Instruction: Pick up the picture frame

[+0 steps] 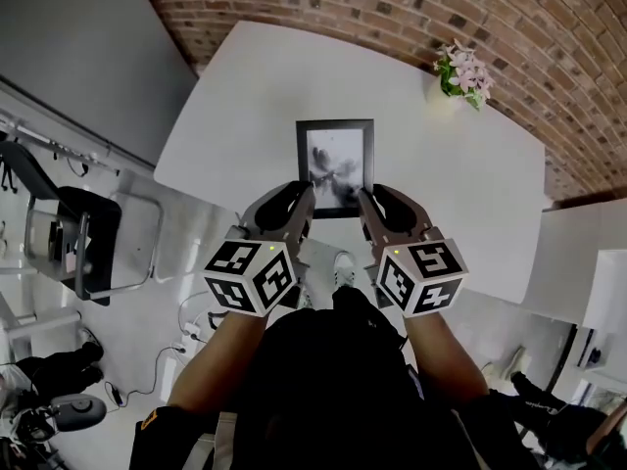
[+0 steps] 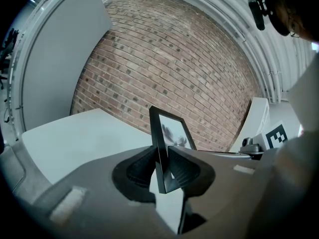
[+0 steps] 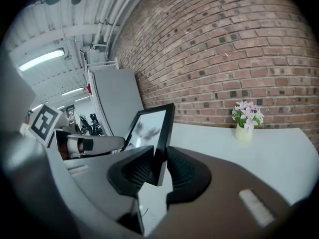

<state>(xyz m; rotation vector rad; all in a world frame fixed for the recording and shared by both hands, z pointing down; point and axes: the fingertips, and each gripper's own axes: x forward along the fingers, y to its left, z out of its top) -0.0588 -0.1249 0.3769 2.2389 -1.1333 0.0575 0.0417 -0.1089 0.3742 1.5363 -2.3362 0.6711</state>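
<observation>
A black picture frame (image 1: pixel 335 166) with a grey floral print hangs over the near part of the white table (image 1: pixel 245 116), held by both lower corners. My left gripper (image 1: pixel 303 200) is shut on its left edge, and in the left gripper view the frame (image 2: pixel 167 133) stands edge-on between the ribbed pads (image 2: pixel 183 169). My right gripper (image 1: pixel 365 202) is shut on its right edge. In the right gripper view the frame (image 3: pixel 152 126) rises tilted between the jaws, glass facing left toward the left gripper (image 3: pixel 87 144).
A small vase of pink flowers (image 1: pixel 462 74) stands at the table's far right, also in the right gripper view as a vase (image 3: pixel 246 119). A brick wall (image 1: pixel 411 8) runs behind the table. A chair (image 1: pixel 93 238) and cables lie on the floor at the left.
</observation>
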